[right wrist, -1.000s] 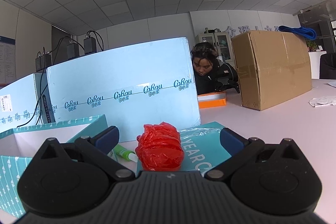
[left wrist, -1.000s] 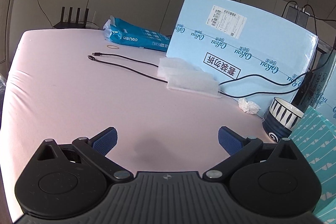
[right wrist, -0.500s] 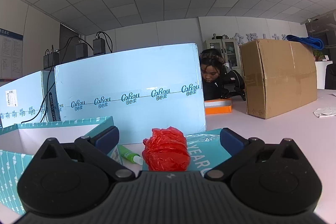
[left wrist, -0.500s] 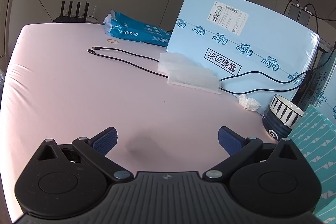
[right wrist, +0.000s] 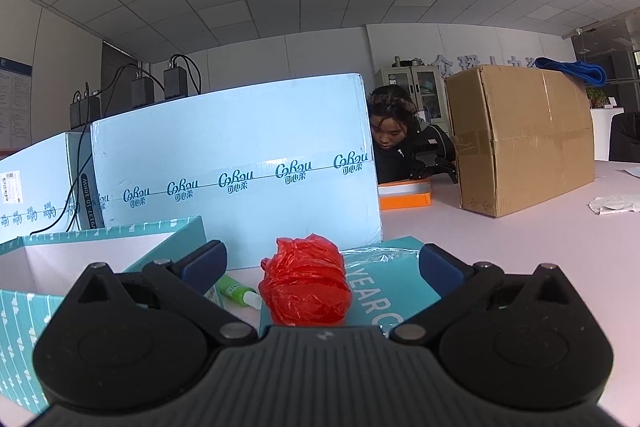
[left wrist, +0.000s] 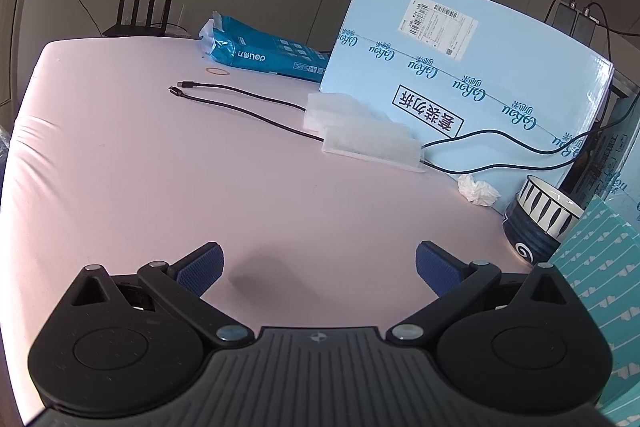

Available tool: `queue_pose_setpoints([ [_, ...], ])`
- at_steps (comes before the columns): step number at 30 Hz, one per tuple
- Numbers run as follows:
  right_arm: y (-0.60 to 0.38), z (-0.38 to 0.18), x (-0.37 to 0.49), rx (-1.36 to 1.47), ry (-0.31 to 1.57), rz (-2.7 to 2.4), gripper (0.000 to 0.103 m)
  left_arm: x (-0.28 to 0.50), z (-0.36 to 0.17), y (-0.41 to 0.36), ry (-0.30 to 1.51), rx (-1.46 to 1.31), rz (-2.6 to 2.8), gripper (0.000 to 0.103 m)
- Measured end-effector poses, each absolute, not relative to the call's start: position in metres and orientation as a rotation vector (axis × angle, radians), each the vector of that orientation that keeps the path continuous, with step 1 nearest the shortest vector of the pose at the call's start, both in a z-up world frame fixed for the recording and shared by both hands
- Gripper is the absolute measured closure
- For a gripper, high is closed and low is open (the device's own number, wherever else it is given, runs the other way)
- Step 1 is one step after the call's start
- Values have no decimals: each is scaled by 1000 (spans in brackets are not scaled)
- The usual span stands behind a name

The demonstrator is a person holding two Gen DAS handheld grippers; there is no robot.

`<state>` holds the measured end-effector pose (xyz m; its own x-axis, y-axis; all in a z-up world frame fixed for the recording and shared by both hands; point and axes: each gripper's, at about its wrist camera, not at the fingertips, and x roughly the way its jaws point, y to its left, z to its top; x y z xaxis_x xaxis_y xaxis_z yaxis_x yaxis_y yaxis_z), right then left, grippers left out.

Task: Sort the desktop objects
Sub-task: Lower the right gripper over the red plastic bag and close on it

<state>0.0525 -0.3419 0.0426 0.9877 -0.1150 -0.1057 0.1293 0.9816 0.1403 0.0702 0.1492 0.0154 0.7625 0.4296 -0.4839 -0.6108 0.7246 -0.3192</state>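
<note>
In the right wrist view my right gripper [right wrist: 320,265] is open, its jaws wide apart, with a crumpled red plastic bag [right wrist: 306,279] lying between and just ahead of them on a teal booklet [right wrist: 384,291]. A green tube [right wrist: 236,290] lies beside the bag, next to an open teal box [right wrist: 80,259] at the left. In the left wrist view my left gripper [left wrist: 318,265] is open and empty above the bare pink table [left wrist: 160,187]. A striped bowl [left wrist: 538,223] and a crumpled white tissue [left wrist: 478,190] sit ahead to its right.
Large light-blue cartons [left wrist: 472,75] stand along the back, also in the right wrist view [right wrist: 236,171]. Black cables [left wrist: 240,107], white foam pads [left wrist: 368,139], a blue paper pack [left wrist: 264,53] and a rubber band [left wrist: 217,71] lie on the table. A cardboard box [right wrist: 520,139] and a seated person [right wrist: 400,135] are at the right.
Both views shift slightly: the right gripper has tilted up a little, so the bag sits lower in view. The left gripper has drifted slightly. Both stay open.
</note>
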Motion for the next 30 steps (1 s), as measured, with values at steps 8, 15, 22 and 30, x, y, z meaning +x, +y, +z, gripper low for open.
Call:
queue_pose_setpoints([
  [8, -340, 42, 61, 130, 154, -126, 0, 70, 15, 151, 400, -502, 580, 0],
  [15, -342, 45, 71, 111, 212, -177, 0, 69, 14, 153, 402, -514, 575, 0],
  [22, -330, 58, 87, -8, 263, -155, 0, 70, 14, 154, 409, -522, 575, 0],
  [30, -324, 60, 111, -73, 369, -173, 0, 71, 14, 154, 415, -519, 577, 0],
])
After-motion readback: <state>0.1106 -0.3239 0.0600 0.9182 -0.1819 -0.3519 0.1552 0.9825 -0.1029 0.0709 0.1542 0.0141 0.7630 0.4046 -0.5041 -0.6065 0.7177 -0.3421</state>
